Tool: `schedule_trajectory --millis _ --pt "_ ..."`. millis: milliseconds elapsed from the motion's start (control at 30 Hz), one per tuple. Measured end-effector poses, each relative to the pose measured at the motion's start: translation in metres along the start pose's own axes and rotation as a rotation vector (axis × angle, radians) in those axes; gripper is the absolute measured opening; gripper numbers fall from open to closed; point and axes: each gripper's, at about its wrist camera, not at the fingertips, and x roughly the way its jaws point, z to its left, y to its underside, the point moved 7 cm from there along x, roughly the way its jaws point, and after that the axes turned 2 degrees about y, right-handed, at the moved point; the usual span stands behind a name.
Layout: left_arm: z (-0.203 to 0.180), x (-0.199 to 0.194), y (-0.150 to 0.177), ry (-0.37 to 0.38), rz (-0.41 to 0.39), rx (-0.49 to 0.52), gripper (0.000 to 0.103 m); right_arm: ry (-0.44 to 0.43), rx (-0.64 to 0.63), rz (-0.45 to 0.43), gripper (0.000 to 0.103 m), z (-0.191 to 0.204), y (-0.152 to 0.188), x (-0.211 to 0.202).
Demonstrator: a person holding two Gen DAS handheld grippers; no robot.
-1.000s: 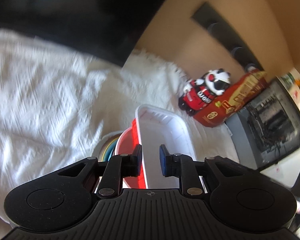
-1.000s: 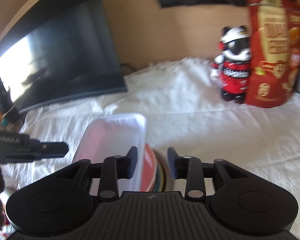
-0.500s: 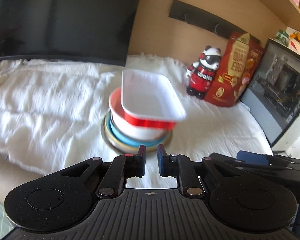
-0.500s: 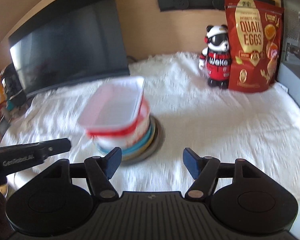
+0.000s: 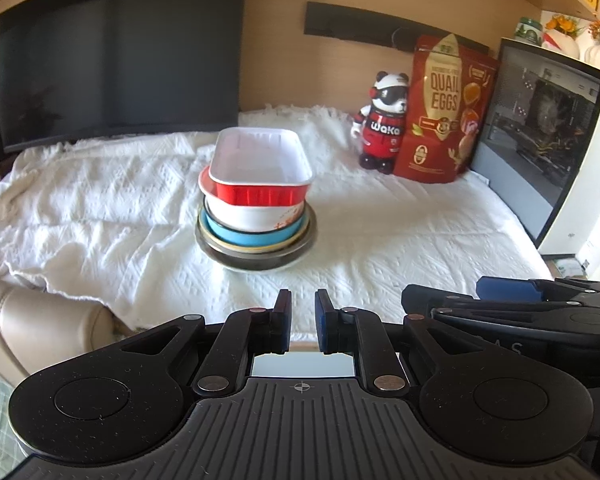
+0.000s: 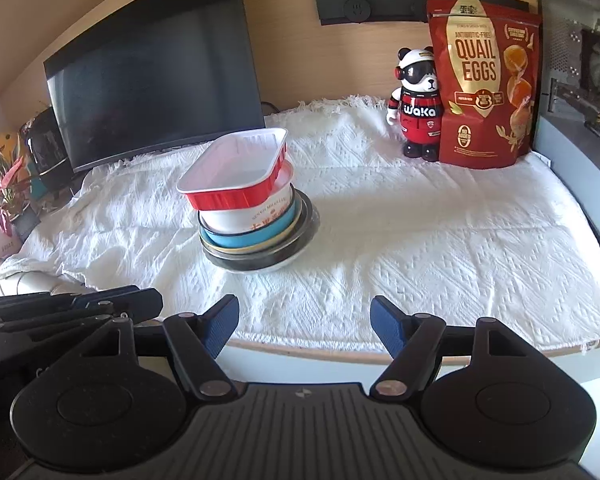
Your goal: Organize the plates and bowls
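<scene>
A stack of dishes stands on the white cloth (image 5: 380, 236) mid-table. On top is a red rectangular tray with a white inside (image 5: 260, 168) (image 6: 236, 172), tilted. Under it sit a white bowl with red print (image 5: 256, 214) (image 6: 256, 216), a blue bowl (image 5: 252, 236) (image 6: 252, 238) and a dark plate (image 5: 260, 258) (image 6: 264, 264). My left gripper (image 5: 302, 326) is nearly shut and empty, near the table's front edge. My right gripper (image 6: 304, 328) is open and empty, also at the front edge. Each gripper shows at the side of the other's view.
A black monitor (image 5: 116, 52) (image 6: 156, 84) stands at the back left. A panda figure (image 5: 382, 124) (image 6: 418, 104) and a red quail-eggs bag (image 5: 444, 112) (image 6: 484, 80) stand at the back right. A computer case (image 5: 548, 140) (image 6: 580, 100) is at the right edge.
Both grippers have pulled back from the stack toward the table's front edge. The right gripper has opened wide. The red tray now rests on top of the stack.
</scene>
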Motion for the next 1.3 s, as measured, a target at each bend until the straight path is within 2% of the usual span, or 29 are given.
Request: schedule_trajectory --millis 333,1300 --pt "-0.0002 -0.0100 0.0016 -0.023 -0.008 -0.016 0.015 -0.010 -0.017 -0.019 0.074 0.0022 0.0021 -0.0116" --pt "-0.0002 -0.0095 0.0029 -0.019 0.000 -0.034 0.015 -0.019 -0.028 -0.003 0.074 0.0052 0.0029 -0.0081"
